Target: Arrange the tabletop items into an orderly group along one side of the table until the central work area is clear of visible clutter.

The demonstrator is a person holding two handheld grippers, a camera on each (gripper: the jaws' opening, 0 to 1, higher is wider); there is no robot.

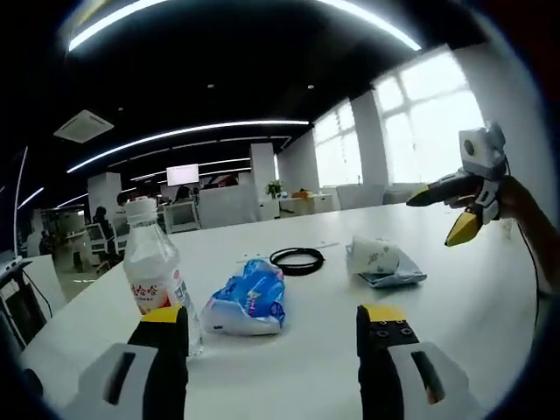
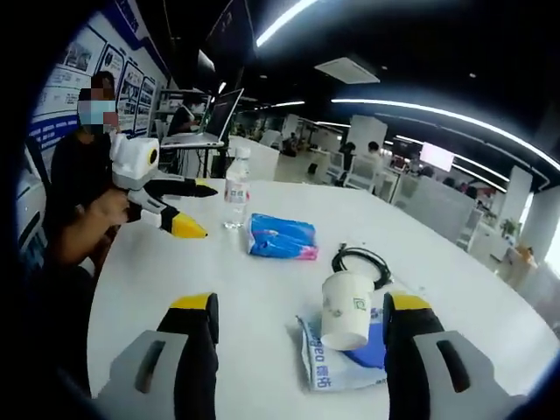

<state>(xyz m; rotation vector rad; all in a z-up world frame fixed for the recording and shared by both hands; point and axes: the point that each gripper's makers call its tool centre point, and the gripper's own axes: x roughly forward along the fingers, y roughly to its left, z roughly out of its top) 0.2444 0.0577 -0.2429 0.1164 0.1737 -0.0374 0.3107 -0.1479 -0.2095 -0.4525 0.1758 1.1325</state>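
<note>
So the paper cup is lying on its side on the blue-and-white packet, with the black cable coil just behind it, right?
Not quite. In the right gripper view the paper cup stands upright on the blue-and-white packet, not on its side. The black cable coil does lie just behind it on the white table.

Clear glossy plastic bottle (image 1: 156,276); crinkly shiny blue pkt (image 1: 248,298); matt paper cup (image 2: 346,310); smooth white table (image 1: 306,367).
</note>
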